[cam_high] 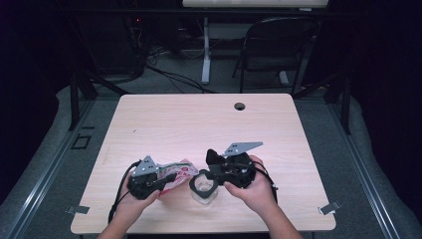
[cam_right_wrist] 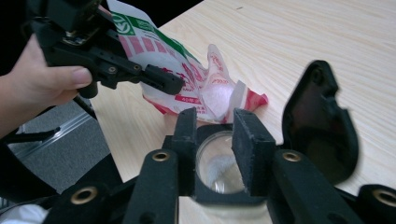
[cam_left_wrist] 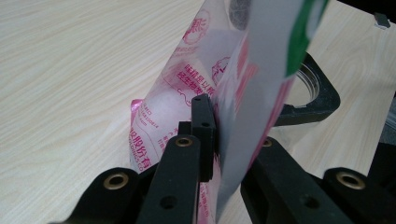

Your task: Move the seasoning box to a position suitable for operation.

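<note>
On the table's near edge, your left gripper [cam_high: 166, 181] is clamped on the pink-and-white packet [cam_high: 180, 172], tilted beside the clear jar [cam_high: 204, 191], which your right gripper [cam_high: 201, 183] straddles, jaws apart around its rim.

packet [cam_high: 175, 175] left – jar [cam_high: 204, 188] right

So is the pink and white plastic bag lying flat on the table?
No, the left gripper pinches the pink and white plastic bag, holding it tilted up.
</note>
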Motion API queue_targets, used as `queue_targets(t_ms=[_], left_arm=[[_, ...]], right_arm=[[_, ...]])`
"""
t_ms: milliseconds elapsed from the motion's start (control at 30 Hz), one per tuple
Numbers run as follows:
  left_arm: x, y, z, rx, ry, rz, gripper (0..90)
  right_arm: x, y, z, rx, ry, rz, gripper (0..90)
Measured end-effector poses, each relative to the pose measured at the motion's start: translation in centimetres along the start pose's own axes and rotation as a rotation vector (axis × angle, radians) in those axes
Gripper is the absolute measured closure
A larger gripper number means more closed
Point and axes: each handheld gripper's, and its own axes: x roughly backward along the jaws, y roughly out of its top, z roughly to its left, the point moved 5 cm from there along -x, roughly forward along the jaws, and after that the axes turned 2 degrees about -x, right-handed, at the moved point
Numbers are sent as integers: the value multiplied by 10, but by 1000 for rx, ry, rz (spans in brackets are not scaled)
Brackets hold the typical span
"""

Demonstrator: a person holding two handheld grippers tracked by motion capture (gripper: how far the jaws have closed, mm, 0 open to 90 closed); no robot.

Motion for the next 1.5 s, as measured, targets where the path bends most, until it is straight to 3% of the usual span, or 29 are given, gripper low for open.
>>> queue_targets(t_ms=[33, 233, 533, 667, 800, 900, 1233, 1333, 1500], left_arm=[[1, 0, 0, 1, -1, -1, 855], [2, -1, 0, -4, -6, -10, 820], [4, -7, -3, 2, 1, -7, 753], [5, -11, -2, 13, 17, 1, 710], [6, -17, -1, 1, 56, -6, 632], [5, -23, 2, 5, 90, -1, 556], [-6, -48, 9, 71, 59, 41, 491], [-10, -53, 10, 62, 58, 44, 489], [-13, -58, 15, 93, 46, 43, 437]], right_arm=[[-11, 2, 2, 7, 8, 24, 687], [-29, 5, 7, 33, -5, 42, 669], [-42, 6, 11, 61, 23, 39, 761], [-52, 6, 12, 73, 34, 54, 791], [-62, 6, 12, 75, 32, 69, 898], [-64, 8, 10, 66, 43, 62, 900], [-66, 12, 8, 70, 54, 39, 900], [-67, 14, 10, 70, 49, 18, 900], [-66, 14, 11, 99, 34, 34, 900]])
